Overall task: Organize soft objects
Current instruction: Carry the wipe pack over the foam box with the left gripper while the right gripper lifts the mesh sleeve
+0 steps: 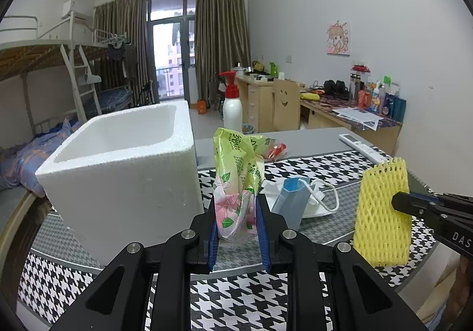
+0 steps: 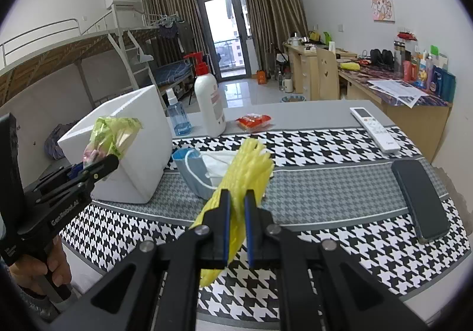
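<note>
The left gripper [image 1: 235,207] pinches a green plastic bag [image 1: 236,165], the right gripper [image 2: 237,207] a yellow foam net [image 2: 248,171]; only the right view shows the phone [image 2: 419,198].

On my right gripper [image 1: 397,203], seen from my left wrist, white letters "DAS" run off the edge of its black body. On my left gripper [image 2: 113,161], seen from my right wrist, a pale line of print along the black arm seems to read "GenRobot.AI", though it is small and slanted. The green plastic bag [image 1: 236,171] between my left fingers carries large Chinese characters I cannot make out, and the red print on the white pump bottle [image 2: 210,106] is too small to read.
</note>
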The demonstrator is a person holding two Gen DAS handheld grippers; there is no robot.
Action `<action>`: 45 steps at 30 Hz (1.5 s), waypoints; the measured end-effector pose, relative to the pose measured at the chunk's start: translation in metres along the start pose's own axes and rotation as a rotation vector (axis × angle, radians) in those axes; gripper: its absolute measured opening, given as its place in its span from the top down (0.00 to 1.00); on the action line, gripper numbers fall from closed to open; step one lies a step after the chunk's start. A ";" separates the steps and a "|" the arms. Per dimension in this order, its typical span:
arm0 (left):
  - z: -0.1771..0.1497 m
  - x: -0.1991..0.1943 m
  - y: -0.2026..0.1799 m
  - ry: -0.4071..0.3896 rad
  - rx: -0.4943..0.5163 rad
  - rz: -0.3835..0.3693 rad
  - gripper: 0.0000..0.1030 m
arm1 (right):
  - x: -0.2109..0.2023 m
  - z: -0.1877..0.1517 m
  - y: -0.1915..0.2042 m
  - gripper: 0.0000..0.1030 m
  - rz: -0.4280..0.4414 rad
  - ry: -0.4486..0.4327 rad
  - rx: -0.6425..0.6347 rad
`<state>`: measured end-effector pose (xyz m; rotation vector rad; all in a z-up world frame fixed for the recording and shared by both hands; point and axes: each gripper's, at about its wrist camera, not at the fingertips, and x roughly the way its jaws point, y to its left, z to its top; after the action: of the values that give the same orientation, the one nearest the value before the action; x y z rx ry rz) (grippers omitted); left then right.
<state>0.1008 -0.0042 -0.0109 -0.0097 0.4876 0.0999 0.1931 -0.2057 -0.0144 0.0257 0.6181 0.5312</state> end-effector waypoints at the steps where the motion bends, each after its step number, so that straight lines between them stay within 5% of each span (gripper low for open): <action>1: 0.001 -0.002 0.000 -0.007 0.004 0.001 0.77 | 0.000 0.001 0.000 0.89 0.001 -0.003 -0.001; 24: 0.025 -0.026 0.008 -0.080 0.045 -0.053 0.77 | -0.014 0.029 0.012 0.89 0.026 -0.102 -0.005; 45: 0.057 -0.036 0.030 -0.165 0.050 0.046 0.77 | -0.014 0.058 0.028 0.89 0.032 -0.169 -0.071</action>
<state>0.0933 0.0238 0.0568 0.0585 0.3254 0.1324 0.2031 -0.1808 0.0457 0.0136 0.4345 0.5755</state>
